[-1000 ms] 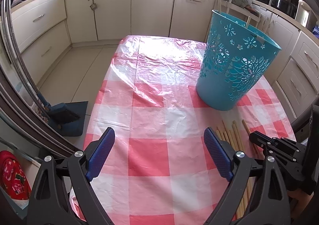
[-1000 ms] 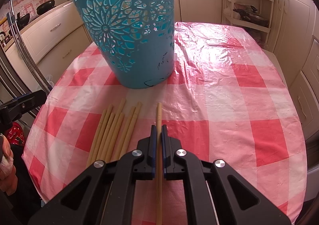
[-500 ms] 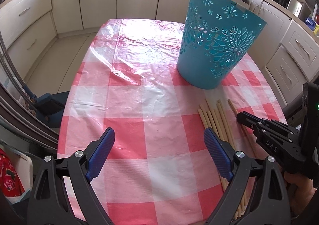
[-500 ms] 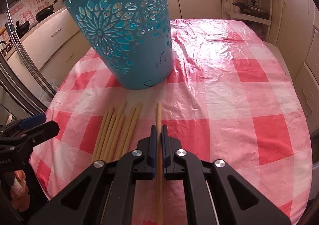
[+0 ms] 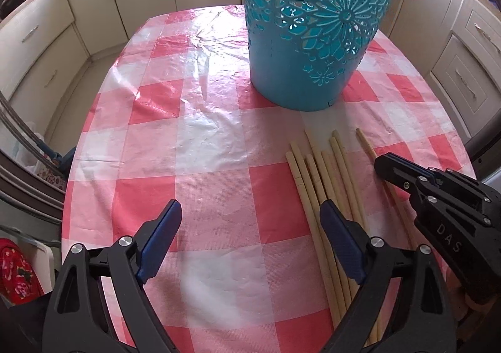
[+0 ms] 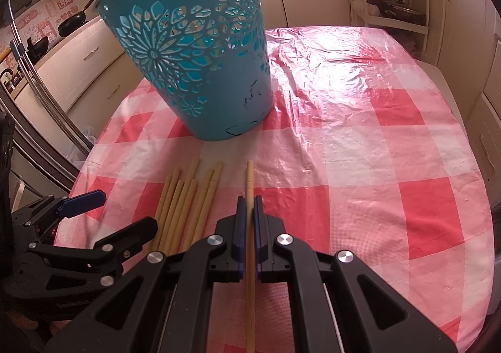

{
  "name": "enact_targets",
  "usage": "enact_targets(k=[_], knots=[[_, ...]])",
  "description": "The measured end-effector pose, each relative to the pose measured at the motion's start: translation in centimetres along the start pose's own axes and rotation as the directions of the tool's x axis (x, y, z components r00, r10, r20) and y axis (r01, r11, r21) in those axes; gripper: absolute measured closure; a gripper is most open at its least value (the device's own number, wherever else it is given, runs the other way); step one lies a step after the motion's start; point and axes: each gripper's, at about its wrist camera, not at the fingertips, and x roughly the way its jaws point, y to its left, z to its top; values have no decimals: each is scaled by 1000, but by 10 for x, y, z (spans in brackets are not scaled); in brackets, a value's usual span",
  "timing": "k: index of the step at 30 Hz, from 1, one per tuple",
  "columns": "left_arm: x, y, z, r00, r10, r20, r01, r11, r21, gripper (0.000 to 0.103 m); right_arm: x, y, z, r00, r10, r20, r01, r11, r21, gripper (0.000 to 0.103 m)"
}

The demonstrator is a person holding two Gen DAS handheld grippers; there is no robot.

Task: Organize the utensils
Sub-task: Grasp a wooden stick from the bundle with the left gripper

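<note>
right tongs clamp one chopstick, its length pointing at the basket ahead; left tongs gape wide beside the bundle.

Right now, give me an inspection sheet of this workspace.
Surface: table under a red and white checked plastic cloth, wrinkled and glossy at the far end.
Job's things: upright teal cut-out basket; loose bundle of chopsticks flat on the cloth in front of it; single chopstick lying apart beside the bundle.
Clutter: nothing seen on the cloth.
Grippers: left tool wide open, nothing between its pads, over the cloth next to the bundle; right tool shut on the single chopstick.
Cables: nothing seen.
Surroundings: cream kitchen cabinets; pans on the counter; shelf rack beyond the table.
</note>
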Motion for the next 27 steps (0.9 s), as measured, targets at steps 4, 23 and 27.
enact_targets(k=[4,23,27], knots=[[0,-3,0,1000,-2,-4,2,1000,-12,18,-1,-1,0,1000,11,-2,-11,1000,4,98],[0,-1,4,1000,22,-7,-22,1000,-8,45,0,-2,0,1000,14,-3,-14,1000,7,98],[-2,-11,10,1000,-29,-4,29,998,48,88,0,-2,0,1000,15,-2,-15,1000,8,98]])
